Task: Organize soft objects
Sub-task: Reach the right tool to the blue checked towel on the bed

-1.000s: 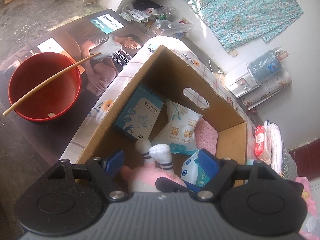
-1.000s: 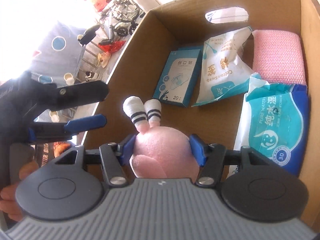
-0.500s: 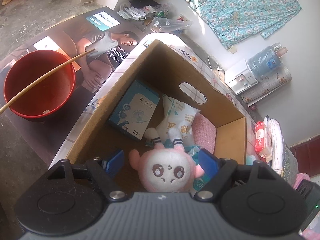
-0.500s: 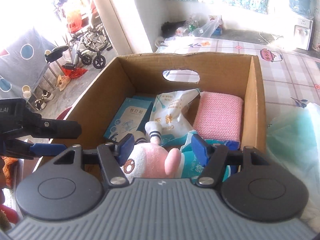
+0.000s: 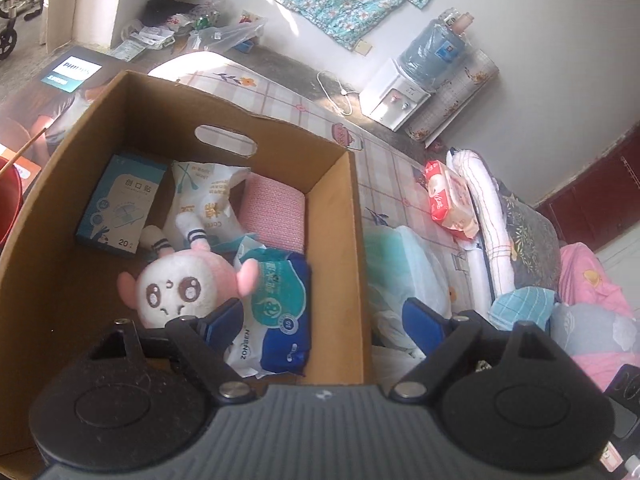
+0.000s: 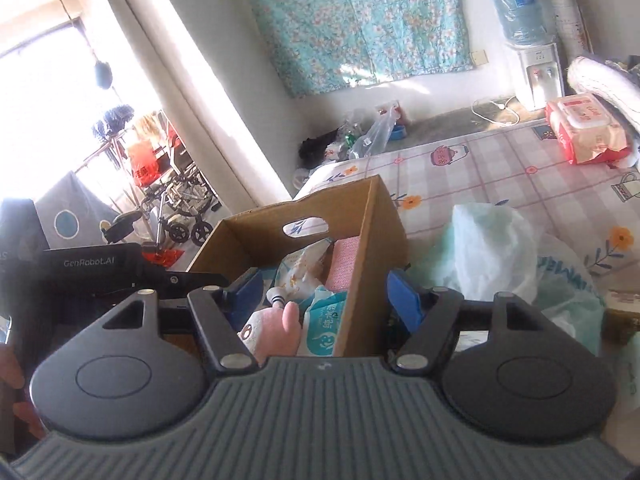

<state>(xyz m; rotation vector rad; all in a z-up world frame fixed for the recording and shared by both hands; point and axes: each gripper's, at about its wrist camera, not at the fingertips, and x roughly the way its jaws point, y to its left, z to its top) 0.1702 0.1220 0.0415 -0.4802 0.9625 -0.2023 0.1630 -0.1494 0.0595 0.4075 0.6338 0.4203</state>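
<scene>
the cardboard box (image 5: pixel 340 216) sits on a bed (image 5: pixel 384 168) with a checked sheet. inside it lie the pink plush toy (image 5: pixel 180 288) face up, a blue plaster box (image 5: pixel 120 204) on the left, a white cotton swab bag (image 5: pixel 204 196), a pink cloth (image 5: pixel 272 212) at the far right, and a blue wet wipes pack (image 5: pixel 280 304) just beside the toy. the left gripper (image 5: pixel 324 318) and the right gripper (image 6: pixel 324 288) have just been opening their jaws; both stand wide with nothing between them. a white plastic bag (image 6: pixel 492 248) lies right of the box, a red tissue pack (image 6: pixel 584 128) farther off. a water dispenser (image 6: pixel 532 68) stands by the wall under a floral cloth (image 6: pixel 360 20).
</scene>
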